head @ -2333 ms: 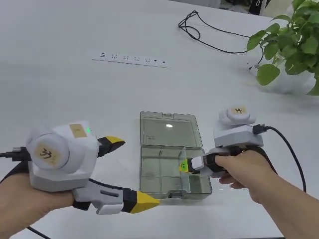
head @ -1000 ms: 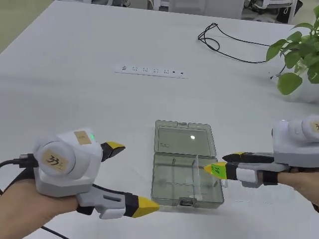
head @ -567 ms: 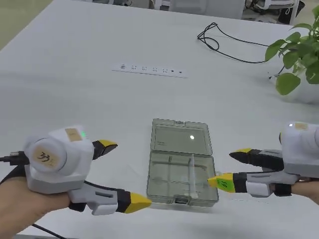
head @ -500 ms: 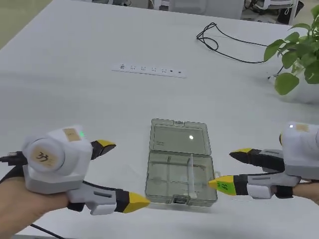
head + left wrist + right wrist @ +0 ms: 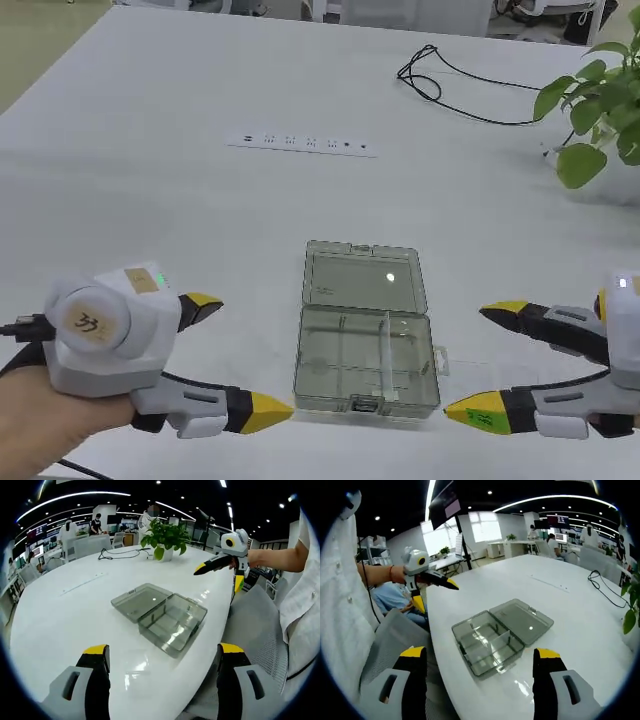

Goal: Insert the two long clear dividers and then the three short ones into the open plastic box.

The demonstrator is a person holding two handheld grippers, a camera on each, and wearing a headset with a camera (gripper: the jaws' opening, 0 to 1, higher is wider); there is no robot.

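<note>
Now holds left gripper (image 5: 238, 355) and right gripper (image 5: 483, 360) level either side of the open box (image 5: 365, 402) on the table (image 5: 150, 200), jaws wide and empty, one clear divider (image 5: 385, 360) upright inside.

The open plastic box (image 5: 335, 362) sits on the white table (image 5: 150, 210), lid flat on the far side, one clear divider (image 5: 384, 358) upright right of its middle. The left gripper (image 5: 240, 353) and right gripper (image 5: 478, 359) flank it, jaws spread, holding nothing. Beyond lie a power strip (image 5: 302, 145), black cable (image 5: 450, 85) and plant (image 5: 600, 100)
</note>
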